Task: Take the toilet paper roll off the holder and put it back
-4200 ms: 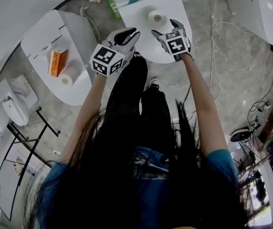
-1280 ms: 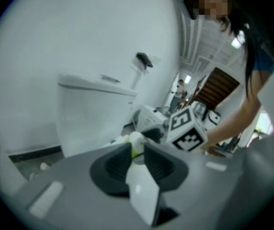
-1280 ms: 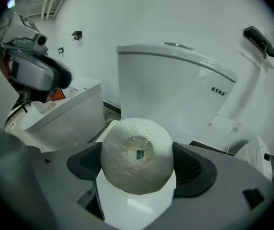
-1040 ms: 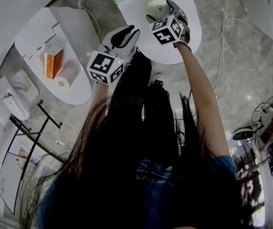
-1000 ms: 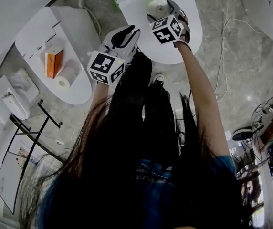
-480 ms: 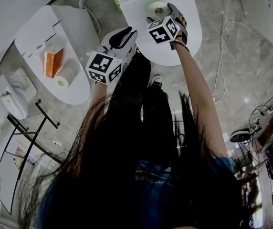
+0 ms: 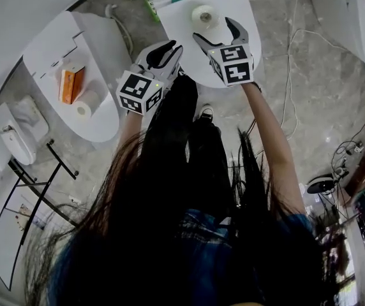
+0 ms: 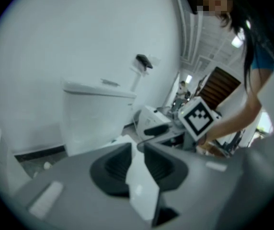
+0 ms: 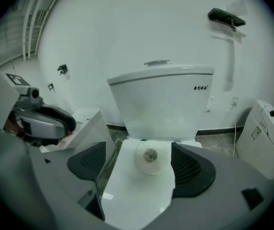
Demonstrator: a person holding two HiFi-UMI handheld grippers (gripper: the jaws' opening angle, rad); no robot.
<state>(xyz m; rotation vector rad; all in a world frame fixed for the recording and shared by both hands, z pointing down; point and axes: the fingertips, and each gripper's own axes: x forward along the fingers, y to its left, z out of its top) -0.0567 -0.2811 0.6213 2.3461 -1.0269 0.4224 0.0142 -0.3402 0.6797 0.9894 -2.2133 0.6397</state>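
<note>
right gripper (image 7: 212, 27) wide, empty | roll (image 7: 203, 14) on end on lid (image 7: 186, 27), straight ahead just past its tips | left gripper (image 7: 164, 50) narrow, empty, farther

Toilet paper roll (image 7: 203, 14) on the closed toilet lid (image 7: 186, 56) towards its back edge, right tool (image 7: 214, 29) just before it, left tool (image 7: 163, 50) beside on the left, box (image 7: 70, 85) and seemingly a second roll (image 7: 85, 106) on the neighbouring toilet (image 7: 55, 46) further left
</note>
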